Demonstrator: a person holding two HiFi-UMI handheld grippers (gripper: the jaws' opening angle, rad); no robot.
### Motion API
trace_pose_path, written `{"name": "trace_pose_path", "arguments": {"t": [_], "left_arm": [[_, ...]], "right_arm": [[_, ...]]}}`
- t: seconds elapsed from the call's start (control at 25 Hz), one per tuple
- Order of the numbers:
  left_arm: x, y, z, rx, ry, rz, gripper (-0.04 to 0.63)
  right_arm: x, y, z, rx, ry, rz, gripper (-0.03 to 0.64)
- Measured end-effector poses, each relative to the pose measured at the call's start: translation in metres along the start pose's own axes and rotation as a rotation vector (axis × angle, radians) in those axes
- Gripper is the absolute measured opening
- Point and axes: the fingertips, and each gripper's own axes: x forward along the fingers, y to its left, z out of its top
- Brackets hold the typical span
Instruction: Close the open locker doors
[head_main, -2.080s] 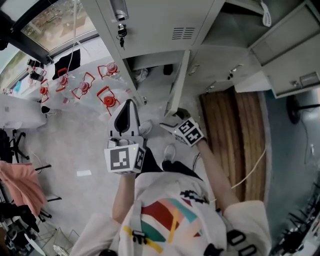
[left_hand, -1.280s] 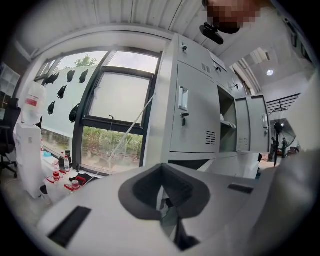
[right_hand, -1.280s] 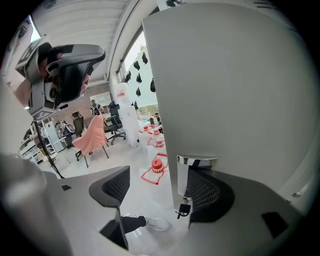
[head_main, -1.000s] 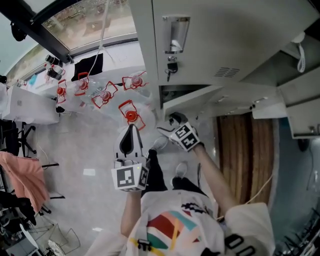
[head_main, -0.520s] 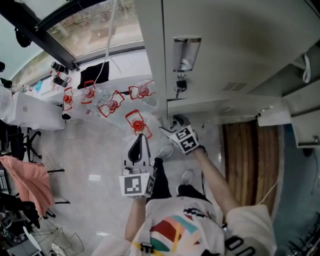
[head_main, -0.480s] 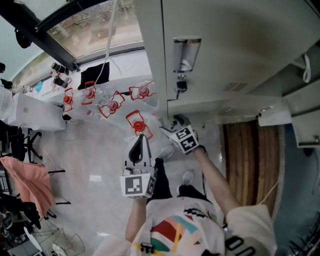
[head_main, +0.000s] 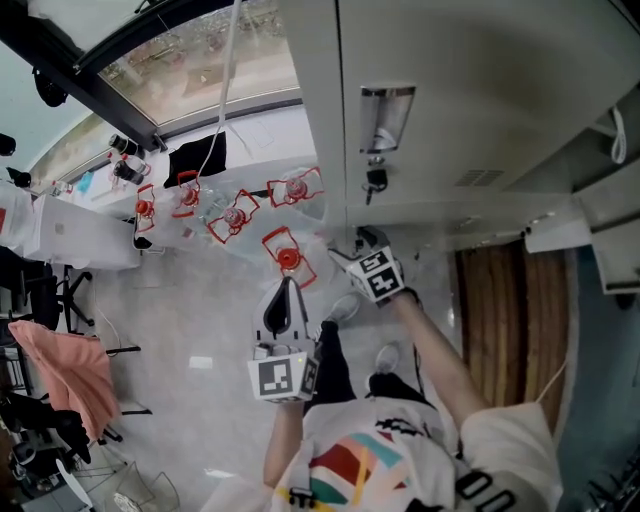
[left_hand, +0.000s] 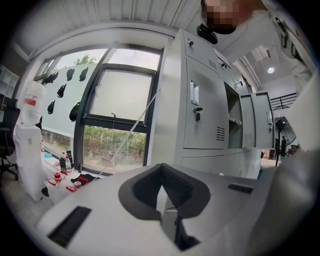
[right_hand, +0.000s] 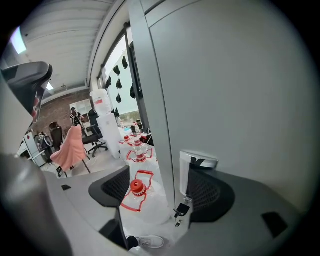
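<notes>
Grey plastic left gripper (head_main: 287, 303), teardrop-shaped, jaws together on nothing, held over the glossy pale floor (head_main: 190, 320). Right gripper (head_main: 359, 243), with its square-marker cube behind, has jaws apart and nothing clamped. Its tips sit at the left edge of the low locker door (head_main: 440, 212); contact unclear. That door is smooth matt grey sheet metal, now about flush with the locker front; two seconds ago it stood swung out, edge-on. Upper door (head_main: 480, 90) beyond it is shut, with a shiny rectangular handle recess (head_main: 385, 118) and a key (head_main: 375, 181) hanging below. To the right, other doors (head_main: 557, 232) are ajar over a brown wood-plank strip (head_main: 500, 310). To the left, clear round water jugs (head_main: 285, 252) with red caps and handles. Far left, a pink cloth (head_main: 62, 368).
</notes>
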Motion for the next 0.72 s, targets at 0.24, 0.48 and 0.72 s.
{"name": "trace_pose_path", "arguments": {"t": [0.24,0.48,0.72], "left_arm": [[-0.007,0.01,-0.002,-0.003,-0.004,0.027,0.006],[-0.009,0.017,0.01,-0.004,-0.023,0.044,0.006],[-0.007,-0.008,0.013,0.026,-0.032,-0.02,0.006]], "right_arm": [[0.003,-0.001,-0.001,-0.014,-0.015,-0.02,0.336],[-0.015,-0.009,-0.012,0.004,-0.021,-0.039,0.336],[-0.048,-0.016,-0.021,0.048,-0.059,-0.047,0.336]]}}
